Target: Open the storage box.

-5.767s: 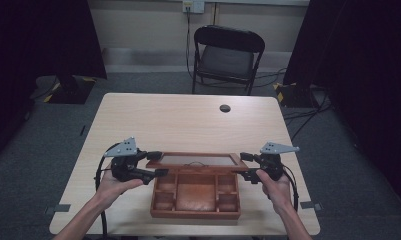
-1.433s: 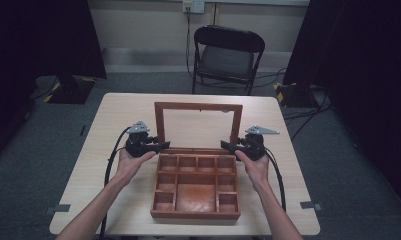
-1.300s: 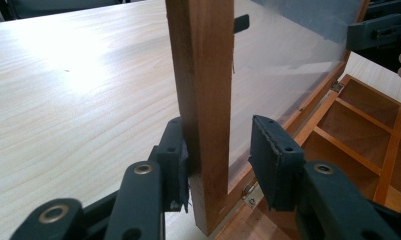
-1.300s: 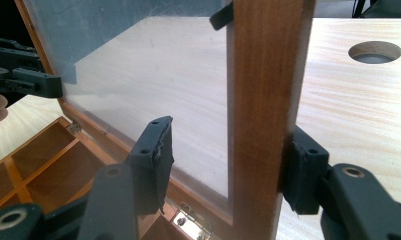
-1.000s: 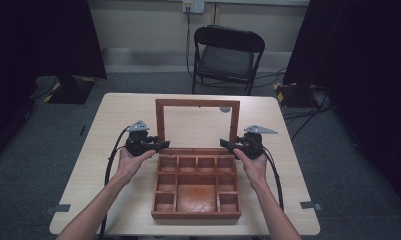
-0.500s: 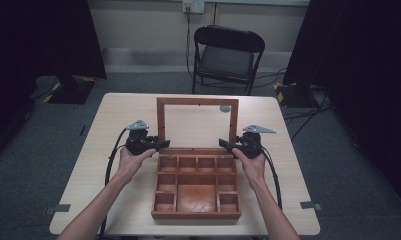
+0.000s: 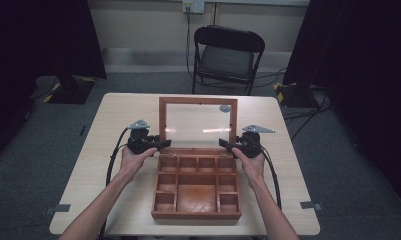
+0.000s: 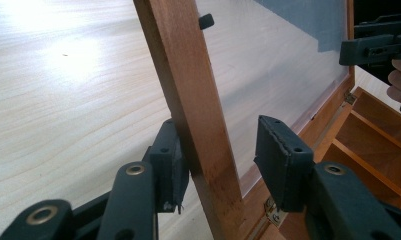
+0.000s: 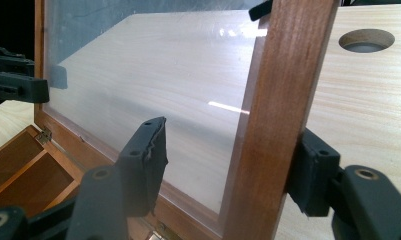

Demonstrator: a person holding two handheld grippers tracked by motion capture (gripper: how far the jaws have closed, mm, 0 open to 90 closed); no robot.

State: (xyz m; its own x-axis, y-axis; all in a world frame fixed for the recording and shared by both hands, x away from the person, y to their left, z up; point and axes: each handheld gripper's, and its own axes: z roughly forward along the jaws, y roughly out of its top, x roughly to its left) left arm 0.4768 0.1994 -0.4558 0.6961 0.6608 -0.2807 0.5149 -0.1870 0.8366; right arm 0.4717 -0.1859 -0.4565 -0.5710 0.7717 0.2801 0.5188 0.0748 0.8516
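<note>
With the lid (image 7: 197, 121) upright between them, your left gripper (image 7: 164, 144) and right gripper (image 7: 224, 144) have loosened, jaws straddling its side rails at 9 and 3 o'clock.

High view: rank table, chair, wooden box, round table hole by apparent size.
1. table
2. wooden box, lid up
3. chair, close to the box and farther from the camera, so that order is unsure
4. round hole

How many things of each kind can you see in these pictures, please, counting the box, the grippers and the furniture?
Wooden box with its glazed lid standing open: 1
Grippers, left gripper and right gripper: 2
Table: 1
Folding chair: 1
Total: 5
</note>
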